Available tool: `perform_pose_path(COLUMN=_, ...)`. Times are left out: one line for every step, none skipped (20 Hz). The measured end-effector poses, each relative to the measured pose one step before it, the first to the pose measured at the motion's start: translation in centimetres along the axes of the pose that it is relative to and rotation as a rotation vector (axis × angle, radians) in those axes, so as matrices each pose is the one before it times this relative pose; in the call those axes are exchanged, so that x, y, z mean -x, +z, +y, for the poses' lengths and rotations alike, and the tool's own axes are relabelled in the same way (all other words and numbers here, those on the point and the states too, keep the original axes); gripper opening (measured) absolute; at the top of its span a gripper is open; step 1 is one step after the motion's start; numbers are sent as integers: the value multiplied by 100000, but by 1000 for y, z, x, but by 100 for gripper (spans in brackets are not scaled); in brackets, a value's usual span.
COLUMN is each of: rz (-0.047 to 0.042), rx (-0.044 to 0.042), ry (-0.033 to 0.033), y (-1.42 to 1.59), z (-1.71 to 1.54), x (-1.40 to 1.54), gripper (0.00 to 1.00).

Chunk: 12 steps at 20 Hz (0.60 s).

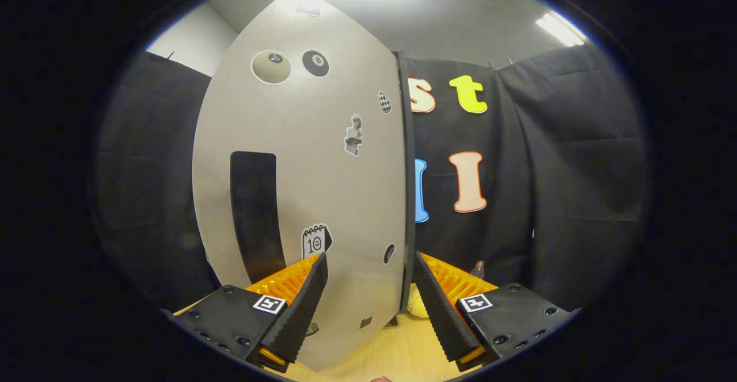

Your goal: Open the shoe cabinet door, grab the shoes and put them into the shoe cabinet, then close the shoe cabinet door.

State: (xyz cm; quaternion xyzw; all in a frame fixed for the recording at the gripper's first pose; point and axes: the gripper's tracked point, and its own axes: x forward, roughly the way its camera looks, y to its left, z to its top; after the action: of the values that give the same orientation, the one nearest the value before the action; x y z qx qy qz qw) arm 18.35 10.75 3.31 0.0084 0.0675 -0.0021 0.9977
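The gripper (371,264) is spread open, its two fingers (305,307) standing either side of the lower free edge of the shoe cabinet door (322,157) without pressing on it. The pale door, dotted with stickers and bearing a dark vertical handle (256,215), stands close ahead, seen at an angle. A yellow object (416,307) sits on the wooden worktop (397,353) just behind the door's edge
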Motion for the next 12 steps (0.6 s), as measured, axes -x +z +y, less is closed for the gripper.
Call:
perform_pose_path(rz=245, rx=170, ry=2036, y=-31, z=1197, x=-773, gripper=94)
perform_pose_path(rz=538, rx=676, ry=2189, y=-120, z=1262, x=-824, gripper=94)
perform_pose_path(rz=733, rx=797, ry=2460, y=-223, z=1220, x=-982, gripper=94)
perform_pose_path(rz=279, rx=665, ry=2069, y=-98, z=1045, x=-1015, gripper=94)
perform_pose_path(rz=303, rx=642, ry=1920, y=-128, z=1062, x=-890, gripper=94)
perform_pose_path(rz=435, rx=470, ry=941, y=-172, z=924, x=-915, gripper=95)
perform_pose_path(rz=349, rx=555, ry=1700, y=-89, z=980, x=-598, gripper=95)
perform_pose_path(rz=509, rx=63, ry=1828, y=-121, z=635, x=-172, gripper=95)
perform_pose_path(rz=-349, rx=847, ry=-862, y=-48, z=298, x=50, gripper=95)
perform_pose_path(rz=-300, rx=1145, ry=-1134, y=93, z=-123, x=36, gripper=95)
perform_pose_path(rz=-385, rx=234, ry=-770, y=178, z=119, x=306, gripper=95)
perform_pose_path(rz=-848, rx=-1234, ry=335, y=194, z=138, x=523, gripper=95)
